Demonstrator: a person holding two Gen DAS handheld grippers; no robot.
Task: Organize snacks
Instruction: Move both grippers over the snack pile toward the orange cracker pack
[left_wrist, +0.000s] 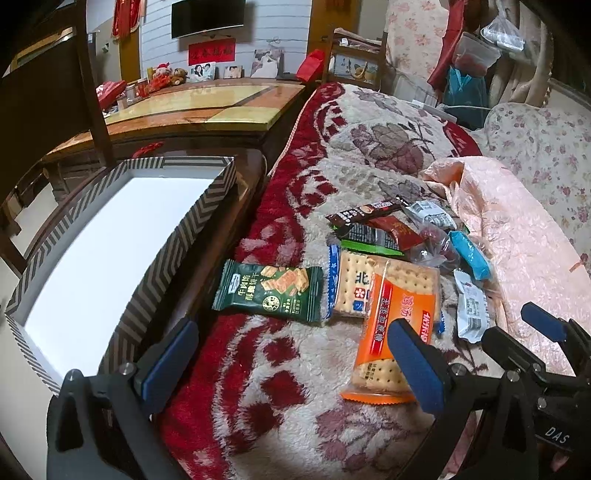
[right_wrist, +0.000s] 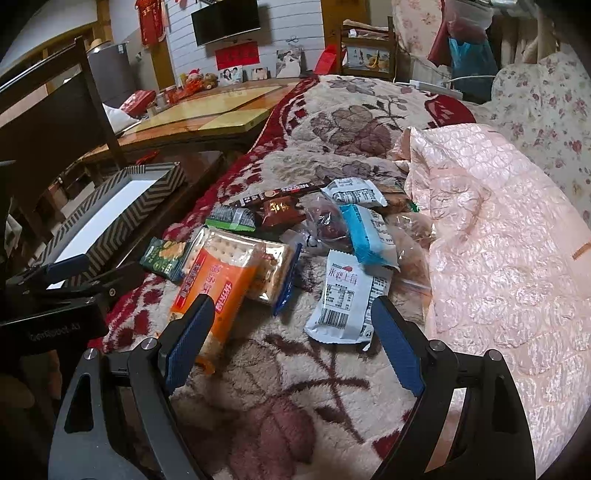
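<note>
Several snack packets lie on a floral blanket (left_wrist: 280, 369): a green cracker packet (left_wrist: 269, 290), an orange cracker pack (left_wrist: 397, 325), a blue-edged cracker pack (left_wrist: 351, 288), a white packet (right_wrist: 347, 295), a blue packet (right_wrist: 365, 236) and dark wrappers (left_wrist: 373, 225). A striped box (left_wrist: 110, 236) with a white inside sits at the left, empty; it also shows in the right wrist view (right_wrist: 122, 210). My left gripper (left_wrist: 291, 336) is open, just before the green and orange packs. My right gripper (right_wrist: 291, 314) is open, between the orange pack (right_wrist: 218, 284) and the white packet.
A pink quilted cover (right_wrist: 498, 240) lies right of the snacks. A wooden table (left_wrist: 207, 107) with jars and photos stands behind the box. A dark chair back (left_wrist: 48, 88) rises at far left. The right gripper shows at the left wrist view's lower right (left_wrist: 546, 354).
</note>
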